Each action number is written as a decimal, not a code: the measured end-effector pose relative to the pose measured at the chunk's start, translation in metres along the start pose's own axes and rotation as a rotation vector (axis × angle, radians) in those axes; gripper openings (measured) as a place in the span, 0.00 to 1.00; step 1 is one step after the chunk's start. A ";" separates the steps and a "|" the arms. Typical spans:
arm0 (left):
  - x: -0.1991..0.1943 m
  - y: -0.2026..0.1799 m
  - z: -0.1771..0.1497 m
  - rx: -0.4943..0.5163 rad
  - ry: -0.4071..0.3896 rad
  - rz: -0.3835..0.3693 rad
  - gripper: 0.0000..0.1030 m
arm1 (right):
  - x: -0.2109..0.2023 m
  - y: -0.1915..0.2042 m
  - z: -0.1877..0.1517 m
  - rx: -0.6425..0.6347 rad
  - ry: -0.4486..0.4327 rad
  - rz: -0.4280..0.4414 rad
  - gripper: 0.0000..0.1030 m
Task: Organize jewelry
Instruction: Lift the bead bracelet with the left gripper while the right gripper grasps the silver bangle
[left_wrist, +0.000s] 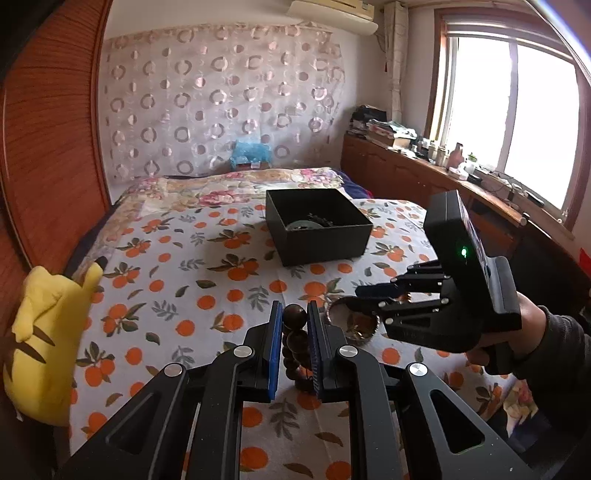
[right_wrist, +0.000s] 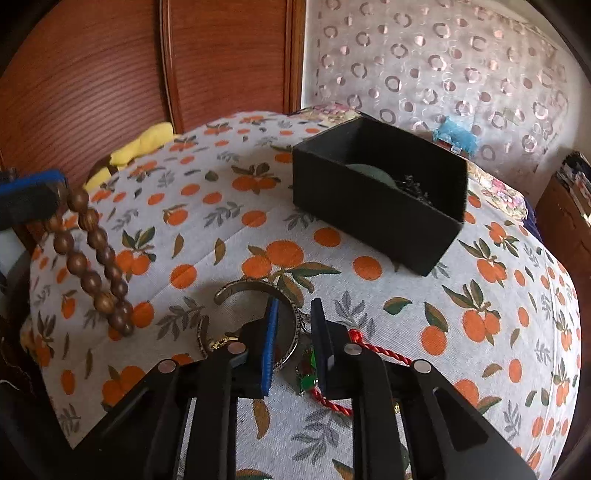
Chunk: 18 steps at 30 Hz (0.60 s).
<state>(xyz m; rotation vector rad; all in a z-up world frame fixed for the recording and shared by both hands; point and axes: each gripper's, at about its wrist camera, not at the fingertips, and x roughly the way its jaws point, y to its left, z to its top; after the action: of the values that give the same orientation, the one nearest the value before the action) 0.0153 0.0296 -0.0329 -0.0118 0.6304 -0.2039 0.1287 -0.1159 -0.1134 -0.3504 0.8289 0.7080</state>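
Dangling lengthwise from the clamped left gripper (left_wrist: 292, 314), one wooden bead bracelet (right_wrist: 94, 258) hangs; right gripper (right_wrist: 293, 314) narrowly straddles one metal cuff bangle's (right_wrist: 291, 332) rim; one black box (right_wrist: 376, 206) beyond.

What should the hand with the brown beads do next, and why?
Probably carry them over to the black box and drop them in. The left gripper already pinches the wooden bead bracelet above the bed, and the open box already holds other jewelry.

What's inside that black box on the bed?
Inside the black box, a round pale-green piece and a dark tangled chain show. The near wall hides the rest of the floor.
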 end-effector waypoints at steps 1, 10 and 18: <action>0.000 0.001 0.001 0.000 -0.002 0.003 0.12 | 0.001 0.000 0.000 -0.005 0.002 -0.004 0.18; -0.003 0.008 0.010 -0.012 -0.036 0.038 0.12 | -0.005 -0.001 -0.002 -0.015 -0.015 -0.003 0.05; -0.003 0.010 0.021 -0.012 -0.065 0.054 0.12 | -0.028 -0.005 0.002 0.002 -0.098 -0.010 0.04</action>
<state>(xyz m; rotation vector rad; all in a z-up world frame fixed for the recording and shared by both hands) 0.0275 0.0385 -0.0146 -0.0133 0.5669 -0.1471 0.1202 -0.1302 -0.0904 -0.3150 0.7344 0.7092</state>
